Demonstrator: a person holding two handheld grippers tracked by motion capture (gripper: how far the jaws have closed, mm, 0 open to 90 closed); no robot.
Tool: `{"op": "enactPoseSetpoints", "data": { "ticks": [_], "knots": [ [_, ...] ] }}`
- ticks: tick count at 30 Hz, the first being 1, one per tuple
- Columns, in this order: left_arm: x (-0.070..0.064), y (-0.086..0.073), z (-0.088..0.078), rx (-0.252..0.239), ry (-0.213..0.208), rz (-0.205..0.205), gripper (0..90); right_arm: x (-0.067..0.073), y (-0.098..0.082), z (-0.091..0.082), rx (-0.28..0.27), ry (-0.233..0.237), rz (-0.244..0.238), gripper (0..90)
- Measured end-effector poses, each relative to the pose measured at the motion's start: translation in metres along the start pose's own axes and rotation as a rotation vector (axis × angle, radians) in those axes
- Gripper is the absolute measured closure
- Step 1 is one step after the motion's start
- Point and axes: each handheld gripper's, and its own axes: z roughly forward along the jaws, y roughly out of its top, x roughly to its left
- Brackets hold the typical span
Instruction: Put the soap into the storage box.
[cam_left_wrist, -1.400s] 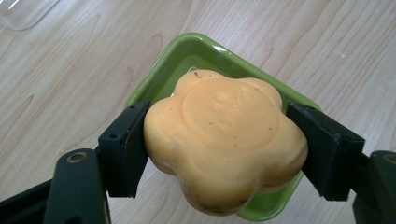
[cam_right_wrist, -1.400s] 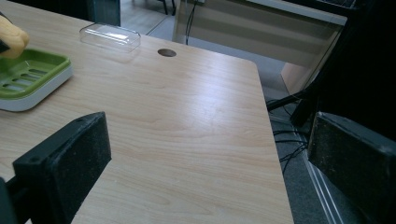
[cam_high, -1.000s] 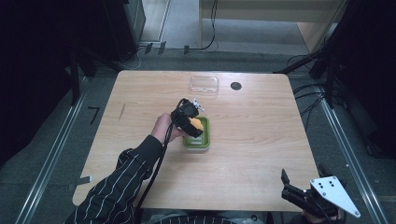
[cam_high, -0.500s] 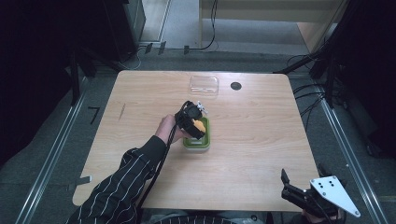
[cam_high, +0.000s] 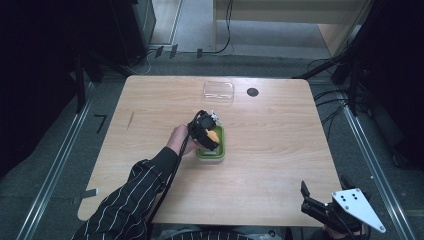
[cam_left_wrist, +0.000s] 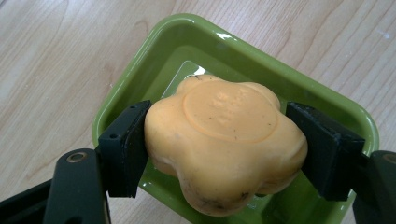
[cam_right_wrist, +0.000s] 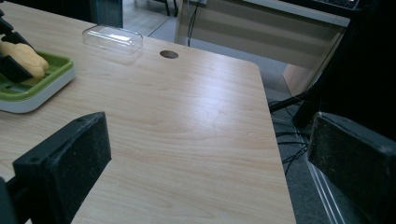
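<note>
An orange flower-shaped soap (cam_left_wrist: 224, 140) hangs just over a green dish (cam_left_wrist: 154, 60), and my left gripper (cam_left_wrist: 224, 149) is shut on it, one pad on each side. In the high view that gripper (cam_high: 207, 134) is over the green dish (cam_high: 220, 155) at the table's middle, and the soap (cam_high: 213, 136) peeks out orange. My right gripper (cam_high: 312, 202) is at the table's near right corner with its jaws wide apart. From the right gripper view, its pads (cam_right_wrist: 70, 158) frame bare wood, and the soap (cam_right_wrist: 21, 56) and dish (cam_right_wrist: 42, 88) sit at the far left.
A clear plastic lid (cam_high: 218, 91) lies near the table's far edge, beside a round black cable hole (cam_high: 252, 92). The same lid (cam_right_wrist: 112, 38) and hole (cam_right_wrist: 168, 54) appear in the right gripper view. Dark equipment and cables surround the wooden table (cam_high: 280, 135).
My left gripper with the soap has shifted slightly toward the near side over the dish. The right gripper has stayed where it was.
</note>
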Motion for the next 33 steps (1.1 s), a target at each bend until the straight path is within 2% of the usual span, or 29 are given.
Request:
{"op": "enactPoseSetpoints", "data": {
  "ticks": [5, 7, 10, 18, 28, 33],
  "knots": [
    [0.0, -0.001, 0.002, -0.019, -0.007, -0.004, 26.3, 0.0, 0.0, 0.0, 0.0, 0.0, 0.0, 0.0],
    [-0.0008, -0.001, 0.0035, -0.013, -0.003, 0.008, 26.3, 0.0, 0.0, -0.0001, 0.0, 0.0, 0.001, 0.0],
    [-0.0012, -0.0015, 0.0057, -0.018, -0.005, 0.002, 26.2, 0.0001, 0.0, 0.0001, 0.0, 0.0, -0.001, 0.0],
    [0.0007, -0.004, 0.0088, 0.031, -0.001, 0.011, 25.9, 0.0002, 0.0001, -0.0001, -0.001, 0.0, 0.001, 0.0],
    [0.0013, -0.0043, 0.0087, 0.029, 0.003, 0.005, 25.2, 0.0002, 0.0001, 0.0, -0.001, 0.001, 0.0, 0.0],
    [0.0004, -0.0025, 0.0046, 0.006, 0.02, 0.003, 19.8, 0.0003, 0.0001, 0.0002, 0.0, 0.001, 0.001, 0.0]
  ]
}}
